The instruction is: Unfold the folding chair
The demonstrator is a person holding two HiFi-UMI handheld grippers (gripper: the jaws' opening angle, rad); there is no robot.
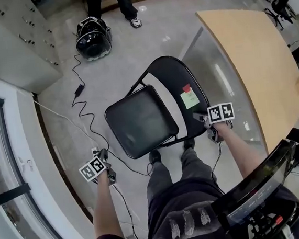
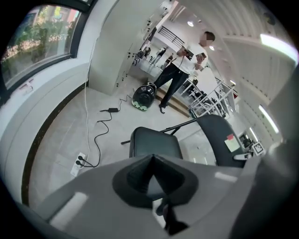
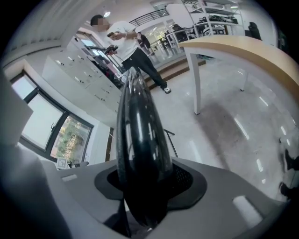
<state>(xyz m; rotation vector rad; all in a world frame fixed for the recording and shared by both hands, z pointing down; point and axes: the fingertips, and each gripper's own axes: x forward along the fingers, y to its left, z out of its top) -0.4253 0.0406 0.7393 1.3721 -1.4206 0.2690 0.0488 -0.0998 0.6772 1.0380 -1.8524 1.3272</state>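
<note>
The black folding chair stands opened out on the floor, its seat (image 1: 142, 121) flat and its backrest (image 1: 180, 82) upright behind it. A green and a red sticky note (image 1: 189, 97) sit on the backrest. My right gripper (image 1: 205, 120) is shut on the backrest's right edge; in the right gripper view the glossy black edge (image 3: 138, 130) runs up between the jaws of the right gripper (image 3: 140, 186). My left gripper (image 1: 106, 160) hangs left of the chair, apart from it, shut and empty. The left gripper (image 2: 152, 158) looks toward the seat (image 2: 155, 142).
A curved wooden table (image 1: 259, 53) stands right of the chair. A black cable (image 1: 78, 89) snakes over the floor to a power strip (image 1: 95, 150) near my left gripper. A black round bag (image 1: 93, 37) and a standing person (image 1: 122, 3) are beyond. A window wall (image 1: 6, 156) runs along the left.
</note>
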